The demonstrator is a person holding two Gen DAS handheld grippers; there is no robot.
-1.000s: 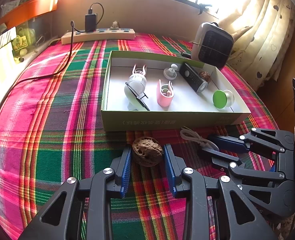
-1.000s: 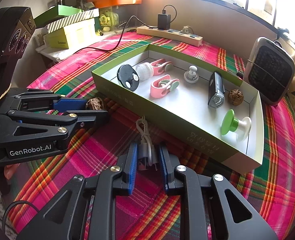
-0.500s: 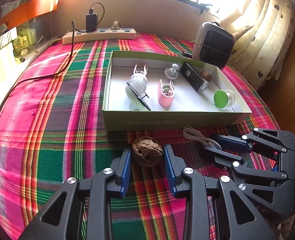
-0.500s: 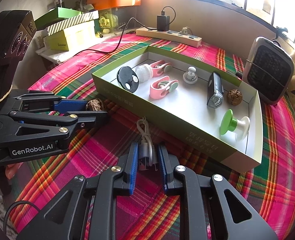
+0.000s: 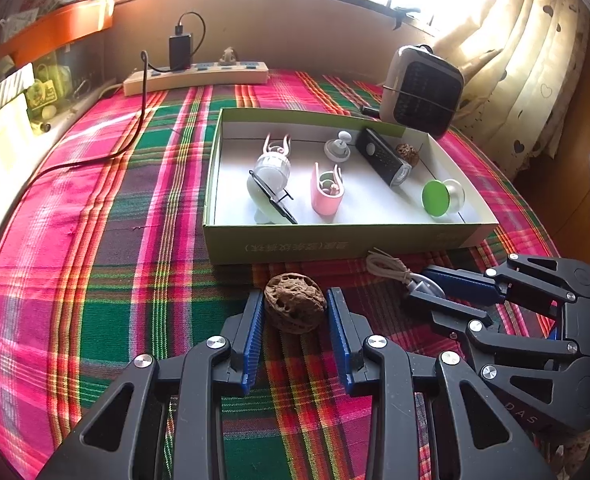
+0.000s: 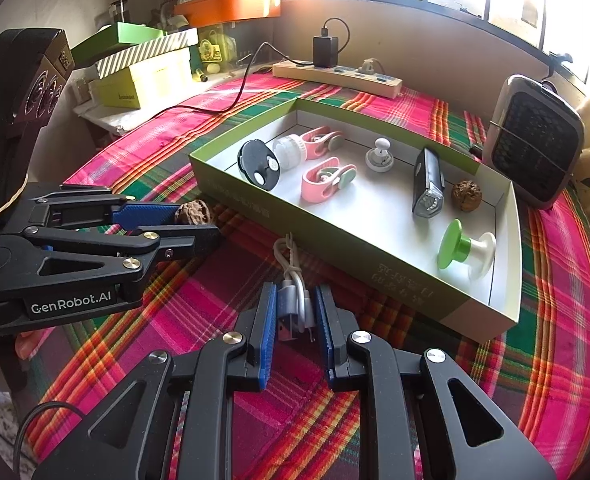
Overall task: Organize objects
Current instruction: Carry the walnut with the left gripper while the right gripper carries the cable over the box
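A green box [image 5: 335, 246] [image 6: 335, 236] with a white inside lies on the plaid cloth and holds several small items, among them a second walnut [image 6: 466, 195]. My left gripper [image 5: 295, 300] [image 6: 193, 222] is shut on a brown walnut [image 5: 295, 303] [image 6: 191, 211] in front of the box's near wall. My right gripper [image 6: 295, 300] [image 5: 425, 290] is shut on the plug end of a coiled white USB cable [image 6: 293, 280] [image 5: 395, 270] just right of the walnut, also in front of the box.
A small dark heater [image 5: 421, 90] [image 6: 535, 144] stands behind the box's right end. A power strip [image 5: 195, 76] with a charger and black cord lies at the back. Stacked boxes [image 6: 143, 68] sit at the left. A curtain [image 5: 527, 60] hangs at the right.
Both views have shifted slightly, with the box a little lower and farther in frame. The walnut and the cable stay between their jaws.
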